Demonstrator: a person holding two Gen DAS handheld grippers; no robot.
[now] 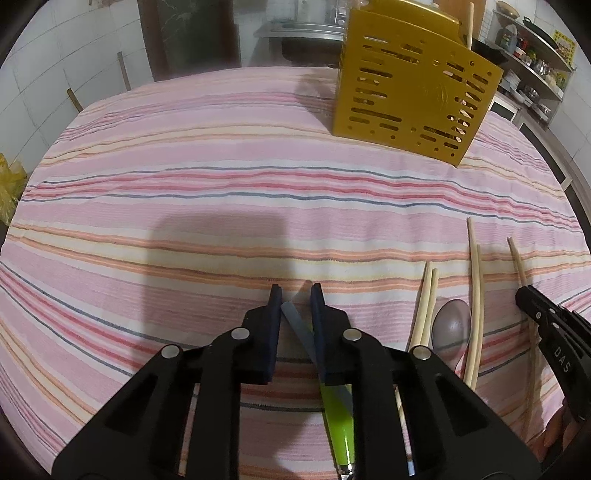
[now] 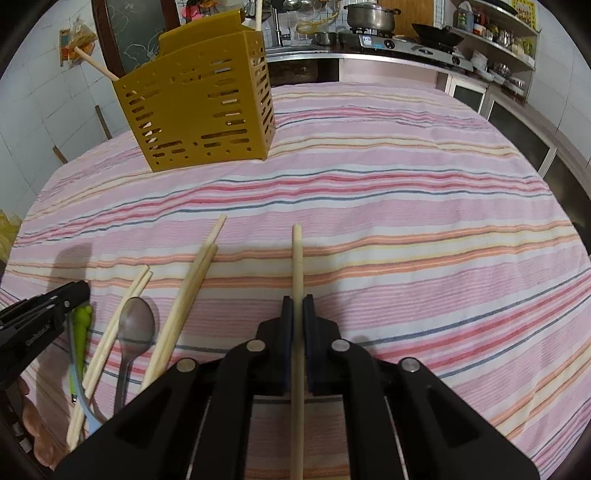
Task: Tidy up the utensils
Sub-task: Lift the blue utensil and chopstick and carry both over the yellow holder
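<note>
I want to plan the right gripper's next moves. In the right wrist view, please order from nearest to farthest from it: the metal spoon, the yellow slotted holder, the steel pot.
1. Grey metal spoon: on the striped cloth, left of the right gripper.
2. Yellow slotted plastic holder: upright, far left on the table.
3. Steel pot: on the stove behind the table.

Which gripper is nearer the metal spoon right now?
Left. The left gripper sits just beside the spoon, past one chopstick pair. The right gripper is farther, beyond another chopstick pair.
</note>
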